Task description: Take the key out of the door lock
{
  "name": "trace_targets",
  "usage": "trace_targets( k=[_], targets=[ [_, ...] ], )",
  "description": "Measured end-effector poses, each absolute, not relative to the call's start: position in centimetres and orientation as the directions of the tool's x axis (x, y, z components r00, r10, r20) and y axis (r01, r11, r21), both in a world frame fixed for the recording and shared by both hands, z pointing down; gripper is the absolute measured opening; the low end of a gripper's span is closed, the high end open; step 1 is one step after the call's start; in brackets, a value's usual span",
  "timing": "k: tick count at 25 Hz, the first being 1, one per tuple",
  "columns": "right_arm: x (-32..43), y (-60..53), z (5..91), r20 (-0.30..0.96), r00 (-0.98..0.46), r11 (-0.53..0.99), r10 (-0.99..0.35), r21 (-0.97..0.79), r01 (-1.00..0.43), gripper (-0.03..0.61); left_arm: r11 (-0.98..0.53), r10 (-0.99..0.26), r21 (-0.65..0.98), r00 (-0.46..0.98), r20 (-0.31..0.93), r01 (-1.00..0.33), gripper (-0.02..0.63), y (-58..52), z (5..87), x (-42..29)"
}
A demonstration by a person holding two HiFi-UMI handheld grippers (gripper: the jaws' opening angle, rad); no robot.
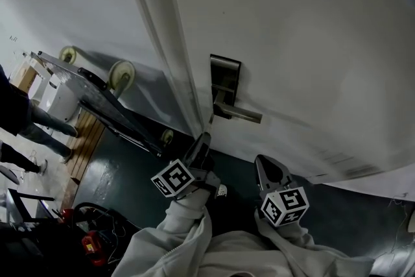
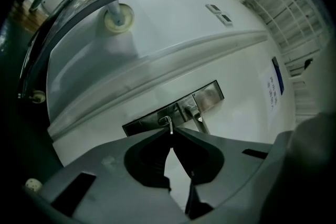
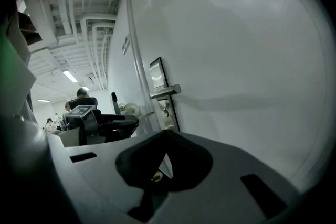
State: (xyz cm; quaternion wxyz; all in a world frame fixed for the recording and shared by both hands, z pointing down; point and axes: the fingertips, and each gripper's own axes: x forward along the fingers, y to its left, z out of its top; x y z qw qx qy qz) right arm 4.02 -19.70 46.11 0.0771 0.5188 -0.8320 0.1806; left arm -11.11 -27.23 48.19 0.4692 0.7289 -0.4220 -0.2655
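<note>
There are two grippers: the left gripper (image 1: 202,143) and the right gripper (image 1: 267,168), and they carry two marker cubes (image 1: 174,178), one each. Ahead of both grippers stands one door (image 1: 311,42). It bears one lock plate (image 1: 225,84), one handle (image 1: 241,115) and one notice (image 2: 273,84). One key (image 2: 170,124) sits at the left gripper's tips. Left of the left gripper is one cart (image 1: 97,97), showing three wheels (image 1: 121,74).
</note>
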Motion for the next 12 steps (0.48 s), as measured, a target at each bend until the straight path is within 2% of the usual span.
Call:
trace_targets(
  k=[12],
  targets=[
    [3.8, -20.2, 45.2, 0.295, -0.454, 0.397, -0.841, -0.233, -0.888, 0.052, -0.28, -0.862, 0.781, 0.505, 0.052, -0.558, 0.025, -26.5, 47.2, -13.0]
  ],
)
